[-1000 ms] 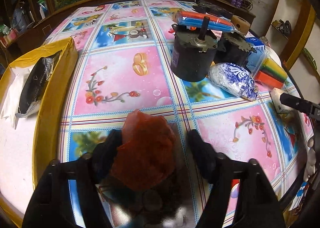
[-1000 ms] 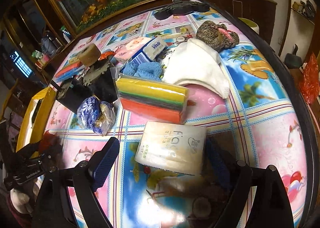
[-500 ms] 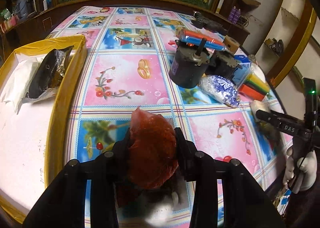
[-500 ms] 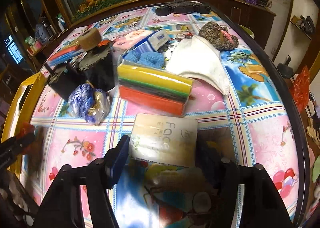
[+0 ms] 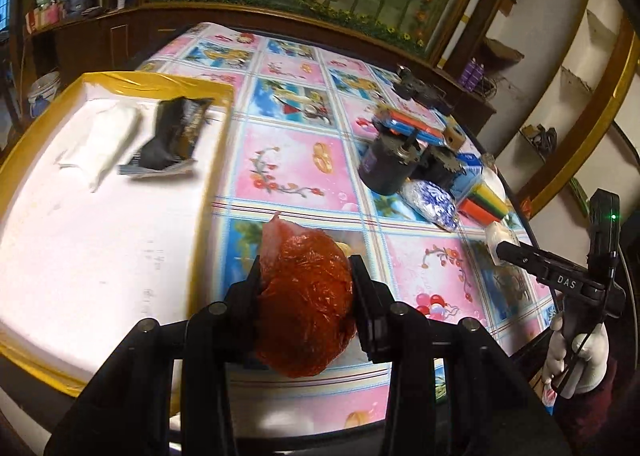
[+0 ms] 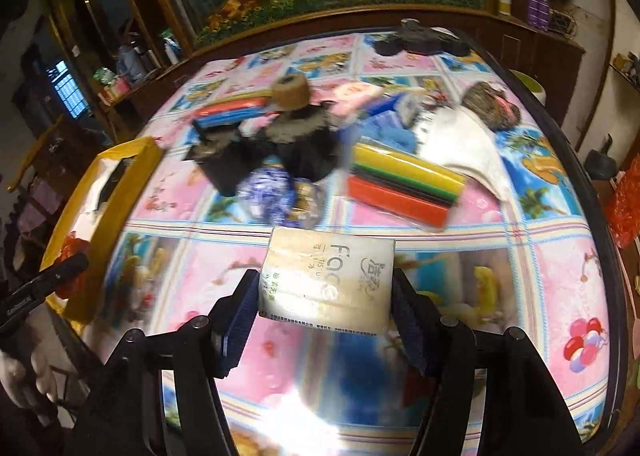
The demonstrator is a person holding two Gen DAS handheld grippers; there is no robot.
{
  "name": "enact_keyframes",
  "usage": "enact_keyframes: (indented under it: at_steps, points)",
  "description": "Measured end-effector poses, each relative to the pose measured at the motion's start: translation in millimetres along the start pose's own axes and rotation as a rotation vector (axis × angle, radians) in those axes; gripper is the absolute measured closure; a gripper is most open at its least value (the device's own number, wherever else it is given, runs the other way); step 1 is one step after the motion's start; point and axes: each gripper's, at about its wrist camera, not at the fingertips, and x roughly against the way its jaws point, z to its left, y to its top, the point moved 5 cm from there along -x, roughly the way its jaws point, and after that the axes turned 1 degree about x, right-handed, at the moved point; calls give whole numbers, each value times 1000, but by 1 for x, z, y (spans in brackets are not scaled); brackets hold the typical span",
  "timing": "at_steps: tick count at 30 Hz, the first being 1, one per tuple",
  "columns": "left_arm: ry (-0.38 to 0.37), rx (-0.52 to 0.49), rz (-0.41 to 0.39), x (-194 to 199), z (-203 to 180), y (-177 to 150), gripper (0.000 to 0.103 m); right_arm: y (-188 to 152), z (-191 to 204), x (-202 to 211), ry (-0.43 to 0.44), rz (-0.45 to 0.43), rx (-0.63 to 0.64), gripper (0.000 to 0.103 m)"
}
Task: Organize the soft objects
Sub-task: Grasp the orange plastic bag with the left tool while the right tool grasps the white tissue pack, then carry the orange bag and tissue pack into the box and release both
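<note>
A: Big picture first: the round table (image 5: 296, 159) under its pink-and-blue picture cloth, and at its left edge the yellow-rimmed tray (image 5: 132, 79) with a white floor. A white cloth (image 5: 108, 143) and a black wrapper (image 5: 176, 135) lie side by side inside it.

B: And the clutter on the far right?

A: Two black motors (image 6: 272, 151), a white towel (image 6: 460, 147), the striped rainbow pack (image 6: 404, 183), a blue patterned bag (image 6: 272, 191), all bunched close together on the cloth.

B: Now the claws!

A: The right gripper (image 6: 326, 296) is clamped on the white tissue pack (image 6: 328, 276), both blue-faced pads pressed into its sides, pack up off the cloth. From the left camera you can see a white-gloved hand (image 5: 576, 352) carrying that tool.

B: And the left?

A: The left gripper (image 5: 306, 288) squeezes the red crinkly bag (image 5: 308, 296) tight between its black fingers (image 5: 362, 276), held above the table just right of the tray's rim.
</note>
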Motion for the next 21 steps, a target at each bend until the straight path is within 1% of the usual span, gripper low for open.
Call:
enact_keyframes:
  at_steps: [6,12,17,21]
  points:
    - [37,70,-50,27,44,1,67,5,59,4,82,-3,95,40]
    - [103,133,-72,38,97,12,67,13,126,-3,163,13,202,40]
    - [182,150,-72,36,140,34,67,29,185,-17,233,27,293,40]
    - [213,143,-61,26,164,61,67,42,231,-39,287,63,353,40]
